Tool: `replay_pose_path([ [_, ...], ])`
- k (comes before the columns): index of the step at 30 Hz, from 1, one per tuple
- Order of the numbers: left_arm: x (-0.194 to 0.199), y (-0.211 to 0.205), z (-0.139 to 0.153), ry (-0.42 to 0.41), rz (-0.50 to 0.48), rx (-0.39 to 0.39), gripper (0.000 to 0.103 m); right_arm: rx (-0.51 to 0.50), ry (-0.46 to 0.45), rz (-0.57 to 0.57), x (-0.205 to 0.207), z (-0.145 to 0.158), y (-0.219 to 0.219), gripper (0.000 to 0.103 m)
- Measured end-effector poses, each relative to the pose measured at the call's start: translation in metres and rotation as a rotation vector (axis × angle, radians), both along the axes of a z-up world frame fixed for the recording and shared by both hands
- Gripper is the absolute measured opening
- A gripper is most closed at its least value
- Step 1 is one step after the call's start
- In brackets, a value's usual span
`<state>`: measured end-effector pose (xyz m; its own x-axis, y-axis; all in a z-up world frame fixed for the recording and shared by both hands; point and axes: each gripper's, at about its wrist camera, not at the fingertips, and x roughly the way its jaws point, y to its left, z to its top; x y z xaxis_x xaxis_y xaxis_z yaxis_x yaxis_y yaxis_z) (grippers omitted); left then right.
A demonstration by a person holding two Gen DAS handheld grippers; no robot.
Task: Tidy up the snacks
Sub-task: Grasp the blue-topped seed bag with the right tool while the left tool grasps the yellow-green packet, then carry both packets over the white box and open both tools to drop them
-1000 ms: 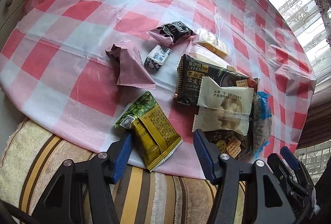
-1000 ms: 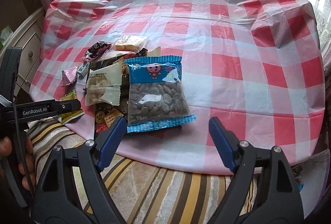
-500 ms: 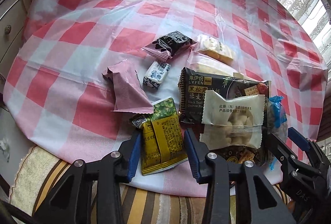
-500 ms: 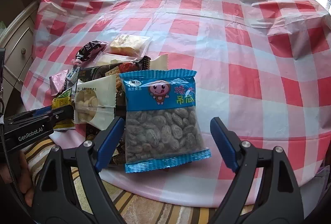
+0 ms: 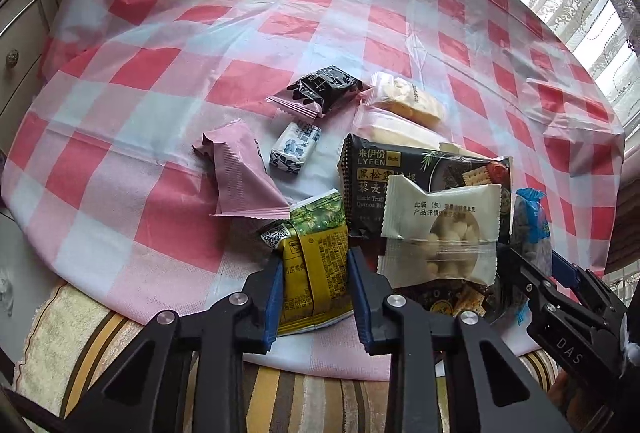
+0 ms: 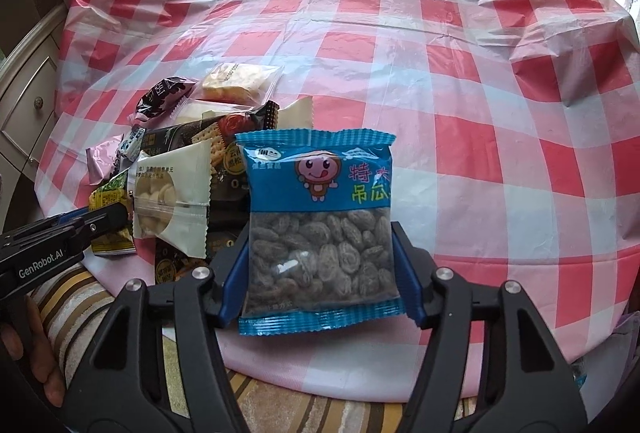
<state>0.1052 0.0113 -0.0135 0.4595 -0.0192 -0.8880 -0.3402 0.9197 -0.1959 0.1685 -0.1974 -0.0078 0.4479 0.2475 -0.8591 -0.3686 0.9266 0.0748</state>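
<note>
The yellow packet point(image 5: 314, 265), lower centre, is pinched by the left tongs point(image 5: 314, 297); the blue bag point(image 6: 320, 229), lower centre, is clamped by the right tongs point(image 6: 320, 273). Both seem light, crinkly, slippery; sides are best gripped.

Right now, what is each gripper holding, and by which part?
The left gripper pinches the yellow-green snack packet across its lower half. The right gripper clamps the blue bag of dried fruit by the side edges of its lower, clear part.

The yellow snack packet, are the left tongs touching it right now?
Touching. The left wrist view shows both blue pads of the left tongs pressed against the yellow packet's sides.
</note>
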Motion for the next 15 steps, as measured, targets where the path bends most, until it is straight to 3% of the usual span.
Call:
replay_pose_path([
  [15,-0.021,-0.009,0.02,-0.067,0.002,0.075,0.031,0.032,-0.041,-0.039,-0.023,0.015,-0.021,0.064],
])
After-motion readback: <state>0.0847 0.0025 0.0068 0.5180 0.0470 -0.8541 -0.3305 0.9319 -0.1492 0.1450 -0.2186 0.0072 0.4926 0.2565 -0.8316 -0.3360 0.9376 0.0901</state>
